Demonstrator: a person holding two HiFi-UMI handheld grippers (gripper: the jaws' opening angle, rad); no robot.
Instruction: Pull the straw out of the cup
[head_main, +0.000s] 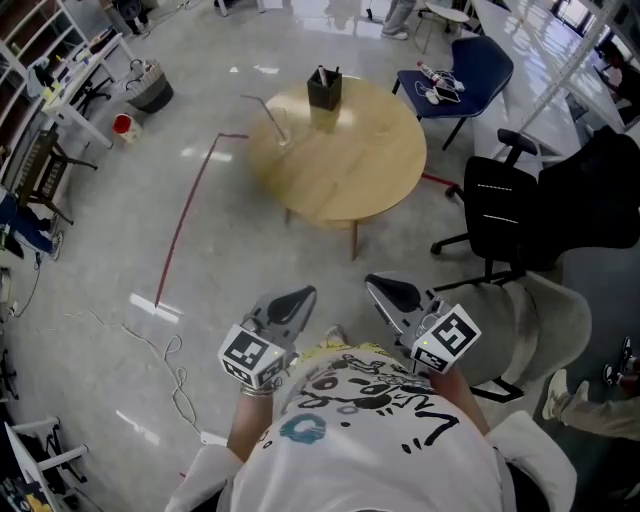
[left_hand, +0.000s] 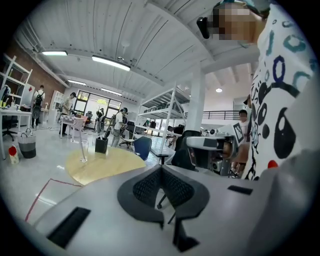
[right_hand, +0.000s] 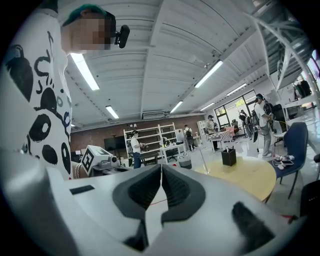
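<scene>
A clear cup (head_main: 281, 131) with a long bent straw (head_main: 262, 106) stands on the left part of a round wooden table (head_main: 350, 165), well ahead of me. In the left gripper view the cup (left_hand: 82, 156) is small and far off; in the right gripper view the straw (right_hand: 202, 159) shows as a thin upright line. My left gripper (head_main: 299, 297) (left_hand: 161, 168) and right gripper (head_main: 384, 286) (right_hand: 161, 168) are both held close to my body, far from the table. Both are shut, jaws touching, with nothing between them.
A black pen holder (head_main: 324, 88) stands at the table's far edge. A blue chair (head_main: 466, 68) holding small items is behind the table, a black office chair (head_main: 506, 206) to its right. Red tape (head_main: 188, 208), cables (head_main: 165, 365) and a basket (head_main: 150, 88) mark the floor at left.
</scene>
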